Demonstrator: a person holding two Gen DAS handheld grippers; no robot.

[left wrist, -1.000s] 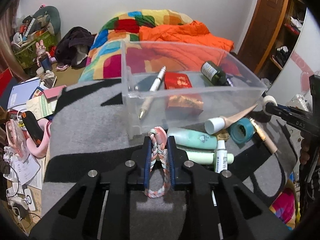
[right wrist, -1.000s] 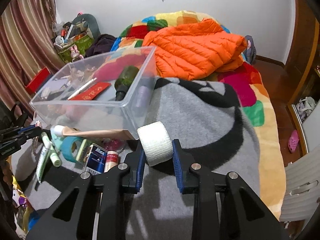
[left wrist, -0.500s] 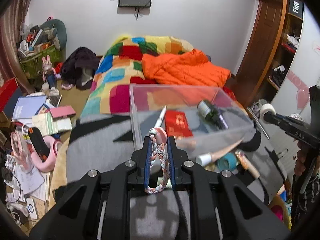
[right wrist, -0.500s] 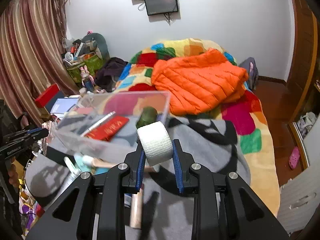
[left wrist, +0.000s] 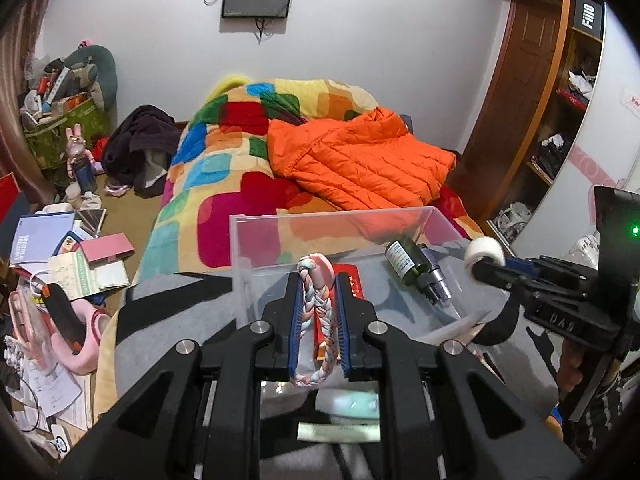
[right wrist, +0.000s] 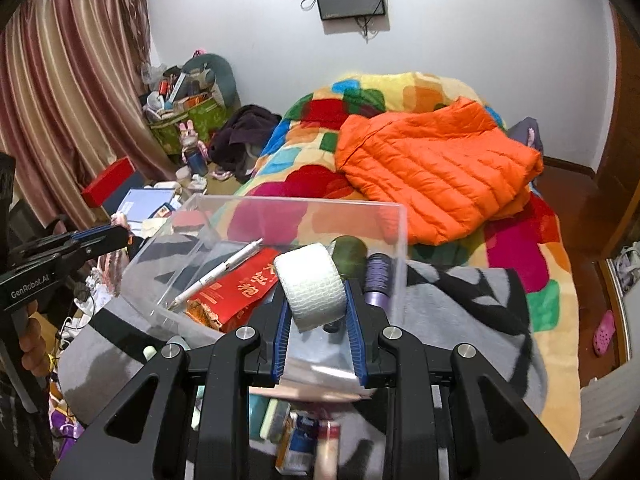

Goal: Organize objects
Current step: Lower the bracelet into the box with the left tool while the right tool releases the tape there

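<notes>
My left gripper (left wrist: 318,280) is shut on a pink and blue braided bracelet (left wrist: 319,312) and holds it over the near edge of a clear plastic bin (left wrist: 256,248). My right gripper (right wrist: 316,292) is shut on a white tape roll (right wrist: 310,290) above the bin's (right wrist: 394,240) near side; the roll also shows in the left wrist view (left wrist: 484,251). In the bin lie a red packet (right wrist: 240,284), a white pen (right wrist: 218,274), a green bottle (left wrist: 408,262) and a purple tube (right wrist: 378,280).
The bin stands on a grey and black blanket (right wrist: 460,300) on a bed with a patchwork quilt (left wrist: 224,184) and an orange jacket (left wrist: 360,164). Loose tubes and small items (right wrist: 304,436) lie by the bin. Books and clutter (left wrist: 60,256) cover the floor at left.
Both grippers have risen and moved forward over the bin, each still holding its object. The loose items in front of the bin have dropped below the fingers.
</notes>
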